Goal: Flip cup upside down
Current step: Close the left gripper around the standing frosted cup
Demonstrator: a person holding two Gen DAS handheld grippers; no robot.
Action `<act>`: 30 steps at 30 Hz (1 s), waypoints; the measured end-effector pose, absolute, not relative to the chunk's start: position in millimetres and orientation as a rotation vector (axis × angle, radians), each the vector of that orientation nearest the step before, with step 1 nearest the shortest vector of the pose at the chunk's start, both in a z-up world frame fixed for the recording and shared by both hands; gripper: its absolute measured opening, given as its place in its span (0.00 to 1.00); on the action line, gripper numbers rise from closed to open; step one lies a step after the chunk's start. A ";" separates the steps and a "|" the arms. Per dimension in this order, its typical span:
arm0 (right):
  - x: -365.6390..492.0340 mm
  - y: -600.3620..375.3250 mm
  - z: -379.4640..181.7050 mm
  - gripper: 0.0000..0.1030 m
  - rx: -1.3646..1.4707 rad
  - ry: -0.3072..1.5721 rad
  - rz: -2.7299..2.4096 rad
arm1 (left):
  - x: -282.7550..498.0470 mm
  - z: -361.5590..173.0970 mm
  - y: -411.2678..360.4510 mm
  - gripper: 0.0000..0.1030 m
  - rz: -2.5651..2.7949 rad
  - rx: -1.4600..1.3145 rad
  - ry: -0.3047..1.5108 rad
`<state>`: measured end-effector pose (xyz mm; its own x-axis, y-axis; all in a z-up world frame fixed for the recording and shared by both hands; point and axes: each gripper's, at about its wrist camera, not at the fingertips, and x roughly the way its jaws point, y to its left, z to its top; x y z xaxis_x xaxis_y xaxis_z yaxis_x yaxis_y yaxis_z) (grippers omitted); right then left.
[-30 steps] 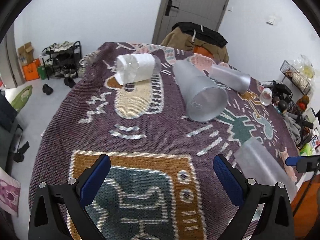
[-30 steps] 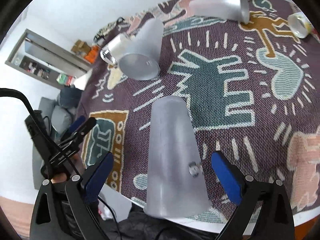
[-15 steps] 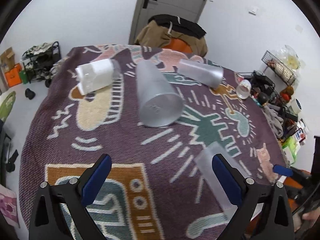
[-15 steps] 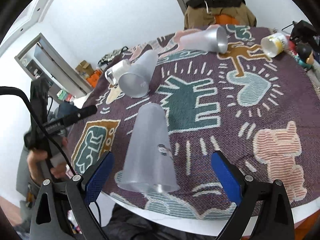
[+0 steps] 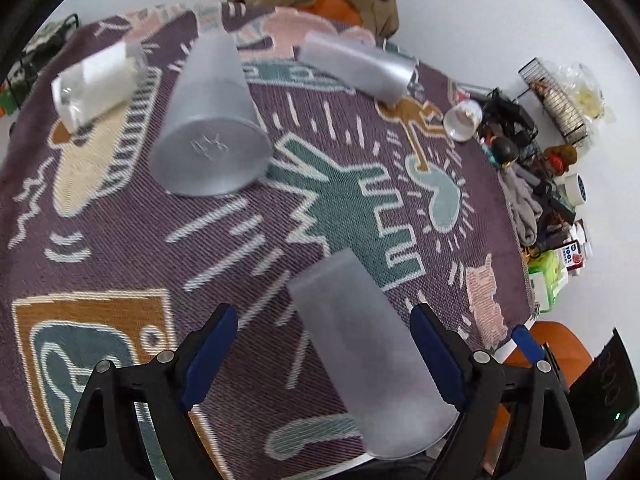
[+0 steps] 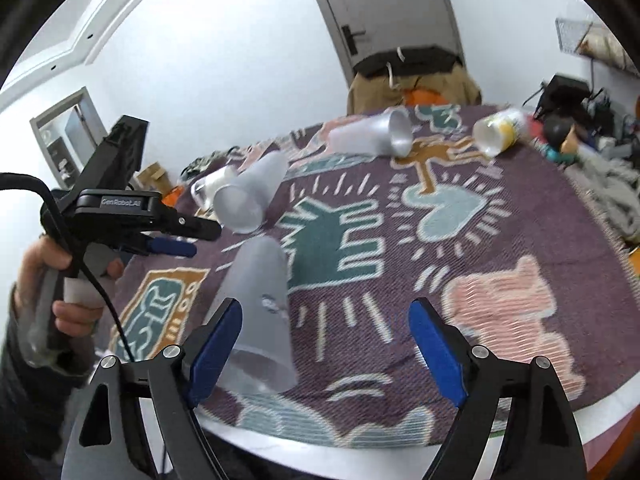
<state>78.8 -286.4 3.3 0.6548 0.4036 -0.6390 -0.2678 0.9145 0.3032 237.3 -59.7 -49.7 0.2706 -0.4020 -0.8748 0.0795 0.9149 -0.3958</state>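
Both tongs gaped wide and held nothing, the left tongs (image 5: pixel 324 348) straddling a frosted cup (image 5: pixel 368 360) that lay on its side near the front edge of the patterned tabletop (image 5: pixel 120 240), while the right tongs (image 6: pixel 326 340) hovered just beside that cup.

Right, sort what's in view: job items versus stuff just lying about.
Job:
- near frosted cup, lying on its side
- left gripper, open around it
- right gripper, open

Lying about:
- other frosted cups
- yellow-banded cup
- patterned cloth
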 end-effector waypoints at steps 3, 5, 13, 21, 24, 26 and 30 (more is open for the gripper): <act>78.1 -289.5 0.7 0.83 0.190 0.745 0.383 | 242.7 -56.4 -67.8 0.86 -0.325 -0.319 1.309; 77.4 -292.5 -1.9 0.83 0.191 0.734 0.379 | 246.1 -60.9 -71.4 0.86 -0.313 -0.330 1.336; 73.4 -299.4 -9.4 0.83 0.183 0.709 0.365 | 262.0 -85.1 -80.7 0.85 -0.275 -0.421 1.448; 73.7 -299.6 -16.4 0.83 0.193 0.720 0.383 | 278.4 -103.7 -88.8 0.78 -0.200 -0.470 1.542; 73.7 -300.4 -17.0 0.84 0.201 0.719 0.391 | 282.6 -108.9 -90.9 0.77 -0.183 -0.472 1.563; 73.6 -301.5 -17.2 0.84 0.206 0.720 0.392 | 285.2 -109.4 -90.6 0.77 -0.170 -0.474 1.563; 72.5 -303.4 -18.4 0.83 0.217 0.724 0.395 | 288.8 -107.9 -85.7 0.61 -0.164 -0.480 1.556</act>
